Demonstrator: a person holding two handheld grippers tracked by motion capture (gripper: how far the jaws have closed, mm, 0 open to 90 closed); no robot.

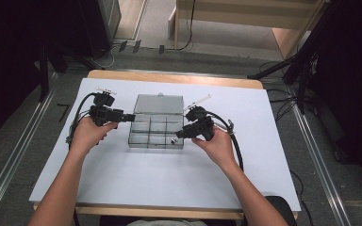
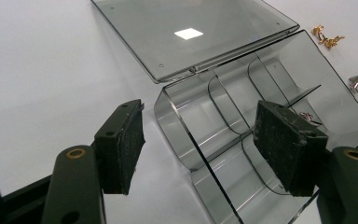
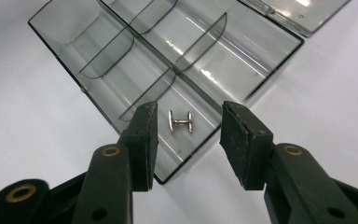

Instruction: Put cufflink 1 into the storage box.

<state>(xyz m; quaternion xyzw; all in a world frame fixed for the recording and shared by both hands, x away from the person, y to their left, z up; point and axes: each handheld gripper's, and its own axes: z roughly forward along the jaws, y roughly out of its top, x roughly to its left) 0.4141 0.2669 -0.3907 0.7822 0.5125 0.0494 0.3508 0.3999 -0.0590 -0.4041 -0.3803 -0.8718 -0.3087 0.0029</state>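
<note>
Risk: the left tool (image 1: 131, 117), jaws apart, straddles the left wall of the clear organiser box (image 1: 156, 128) without clamping; a nudge could slide the box across the counter (image 1: 122, 179).
Cause: the right tool (image 1: 178, 135), jaws apart and holding nothing, hovers just above the cufflink (image 3: 181, 121) and could knock it.
Cufflink: small, silver, bar-shaped, lying flat in the box's near right corner compartment.
Lid: hinged back, flat.
Stray: gold bits (image 2: 327, 37) beside the box.

We find wide bare room along the white table's (image 1: 136, 179) near edge; mid-table, the clear compartmented plastic box (image 1: 156, 128) and its flat-lying lid (image 1: 159, 104) block passage.
</note>
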